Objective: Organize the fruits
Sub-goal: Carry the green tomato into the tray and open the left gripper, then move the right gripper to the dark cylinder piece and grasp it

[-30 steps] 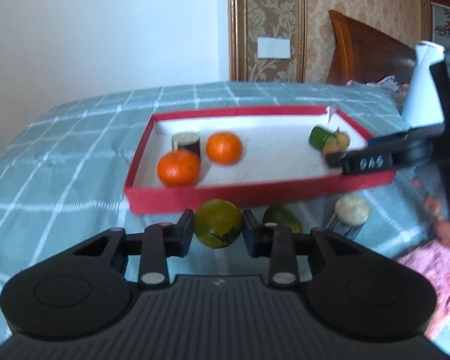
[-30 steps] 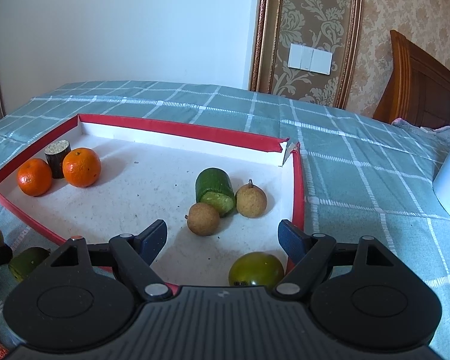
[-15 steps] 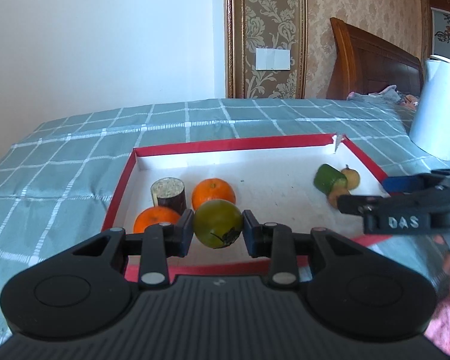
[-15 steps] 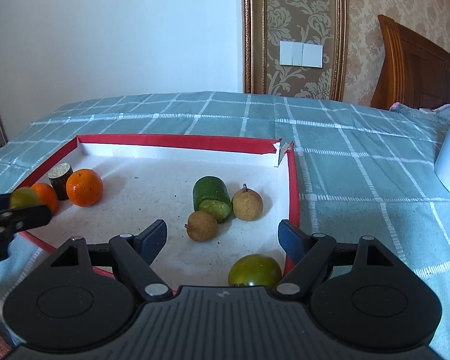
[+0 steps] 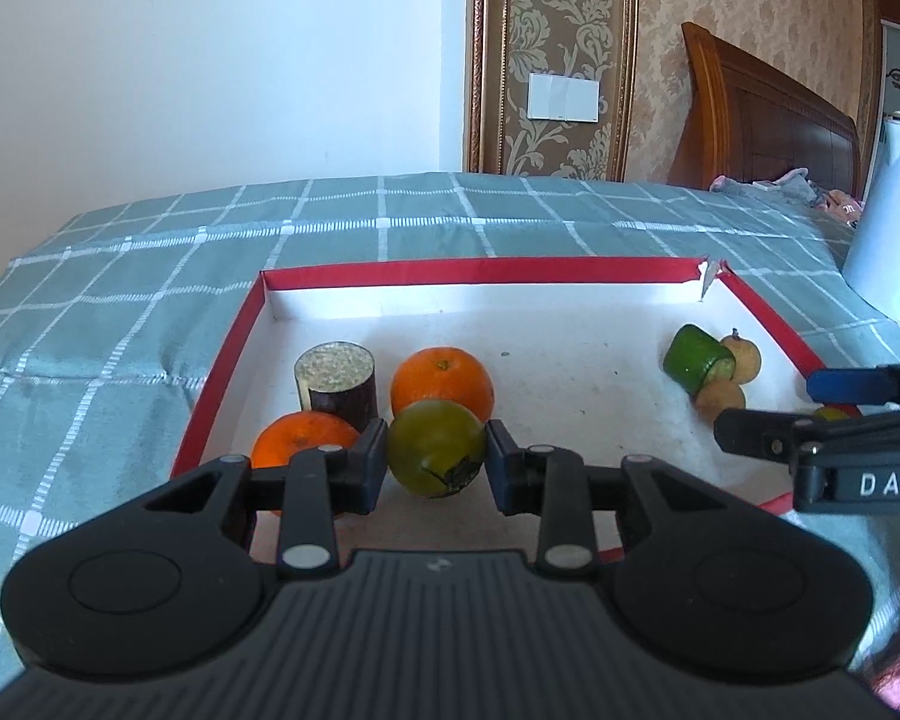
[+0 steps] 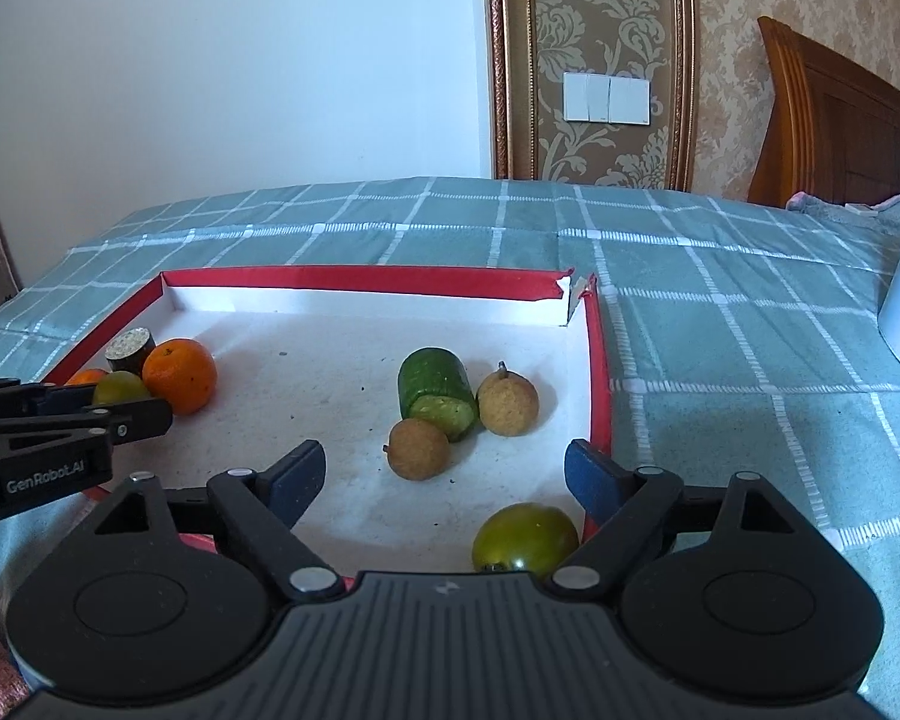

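Left gripper (image 5: 437,461) pinching green fruit (image 5: 437,449), held over tray (image 5: 234,348) near its 7 o'clock corner, just in front of two oranges and a dark stub. Right gripper (image 6: 444,477) spread, jaws opening, nothing between pads; second green fruit (image 6: 525,537) lying free on tray floor at 5 o'clock, just beside right finger (image 6: 591,471).

Risks, judged:
- Release from height: round fruit likely to roll, knocking near orange (image 5: 303,438) or escaping over low red rim.
- Too close to far orange (image 5: 442,381) and stub (image 5: 337,381); finger could clip them on opening.
- Freed green fruit by right finger could get nudged against rim when gripper withdraws.
- Soft bed under tray; a press on the rim could tilt it and set everything rolling.
- Torn rim corner (image 6: 573,294) at 1 o'clock: a gap for small rollers.

Count, near to far:
- Green fruit: 2 (one gripped, one loose).
- Oranges: 2.
- Dark stub, cut top: 1.
- Small brown fruit: 2, near (image 6: 419,449) and far (image 6: 507,405).
- Cucumber piece (image 6: 435,390): 1, touching both brown ones.
- Tray: 1.
- White jug (image 5: 894,228) beyond, 2 o'clock: 1.
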The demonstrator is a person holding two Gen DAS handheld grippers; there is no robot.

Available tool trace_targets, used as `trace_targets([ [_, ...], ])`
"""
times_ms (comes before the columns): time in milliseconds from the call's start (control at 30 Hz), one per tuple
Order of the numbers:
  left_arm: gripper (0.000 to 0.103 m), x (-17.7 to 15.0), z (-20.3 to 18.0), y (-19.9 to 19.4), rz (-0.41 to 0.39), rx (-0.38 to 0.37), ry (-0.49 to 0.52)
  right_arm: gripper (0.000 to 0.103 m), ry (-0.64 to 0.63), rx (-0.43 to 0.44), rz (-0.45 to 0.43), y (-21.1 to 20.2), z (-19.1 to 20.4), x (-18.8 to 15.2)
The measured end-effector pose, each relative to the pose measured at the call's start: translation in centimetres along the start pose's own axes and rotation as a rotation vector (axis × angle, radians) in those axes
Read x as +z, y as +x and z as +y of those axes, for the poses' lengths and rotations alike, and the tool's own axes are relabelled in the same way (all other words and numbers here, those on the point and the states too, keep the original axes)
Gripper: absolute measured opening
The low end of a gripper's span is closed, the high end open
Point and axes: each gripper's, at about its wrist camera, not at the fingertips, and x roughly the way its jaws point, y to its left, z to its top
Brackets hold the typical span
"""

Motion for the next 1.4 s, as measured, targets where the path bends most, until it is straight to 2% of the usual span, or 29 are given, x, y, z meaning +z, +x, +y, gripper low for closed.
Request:
trace_targets([
  [667,0.033,-0.3,0.1,0.4,0.021,0.003,-0.005,0.087,-0.005,0.0,0.011,0.1,0.2,0.0],
  [733,0.037,-0.4,0.0,0.3,0.019,0.001,-0.003,0.087,-0.006,-0.001,0.013,0.1,0.2,0.0],
  [800,0.052,-0.5,-0.1,0.2,0.019,0.002,0.0,0.087,-0.008,0.001,0.015,0.2,0.3,0.0],
  [833,0.055,-0.6,-0.1,0.0,0.013,0.009,0.002,0.087,-0.009,0.0,0.015,0.2,0.3,0.0],
  [900,0.068,-0.7,-0.2,-0.4,0.0,0.021,0.008,0.087,-0.012,-0.001,0.015,0.2,0.3,0.0],
  [967,0.075,-0.8,-0.4,-0.8,-0.02,0.02,0.012,0.088,-0.016,-0.003,0.017,0.3,0.4,0.0],
  [1400,0.077,-1.7,-0.3,-2.5,-0.022,0.021,0.005,0.088,-0.022,-0.005,0.017,0.4,0.4,0.0],
])
